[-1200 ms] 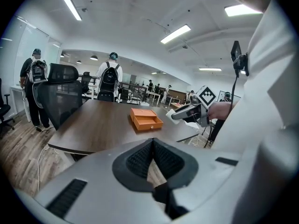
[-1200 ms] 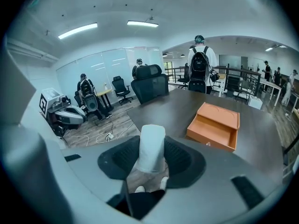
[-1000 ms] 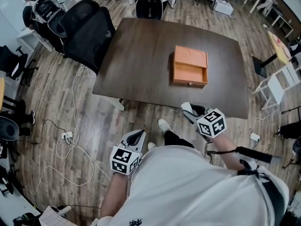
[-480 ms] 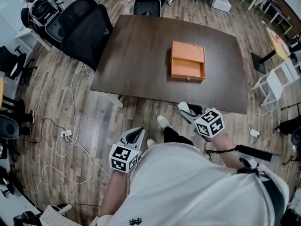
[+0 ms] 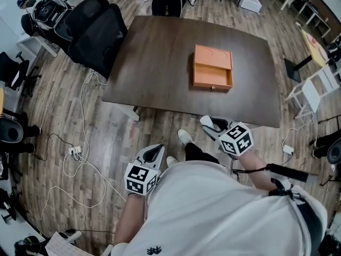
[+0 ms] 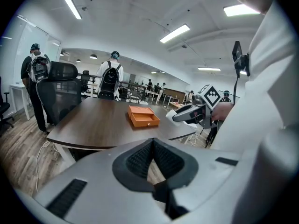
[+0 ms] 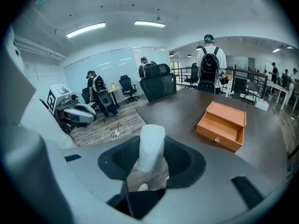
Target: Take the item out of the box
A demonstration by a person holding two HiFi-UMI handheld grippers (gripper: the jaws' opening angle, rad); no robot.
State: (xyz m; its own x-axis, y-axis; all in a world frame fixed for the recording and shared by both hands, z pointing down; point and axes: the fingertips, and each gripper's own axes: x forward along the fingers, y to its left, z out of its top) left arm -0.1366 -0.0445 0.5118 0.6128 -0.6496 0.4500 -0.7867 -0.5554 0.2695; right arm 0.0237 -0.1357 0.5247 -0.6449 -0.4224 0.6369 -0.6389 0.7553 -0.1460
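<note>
Dark bench (image 5: 160,63) holds orange drawer box (image 5: 213,68). Right gripper (image 7: 151,158) fingers clamp white roll (image 7: 152,141) mid-body, clear of box; likely light, soft. Left gripper (image 6: 153,148) fingers closed, empty.

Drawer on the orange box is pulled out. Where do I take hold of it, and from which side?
Pinch the small knob centred on the drawer's front panel, coming from the table's near edge. The drawer faces that way and the knob is its only protruding part. Use the left gripper: the right gripper is holding a white item.
</note>
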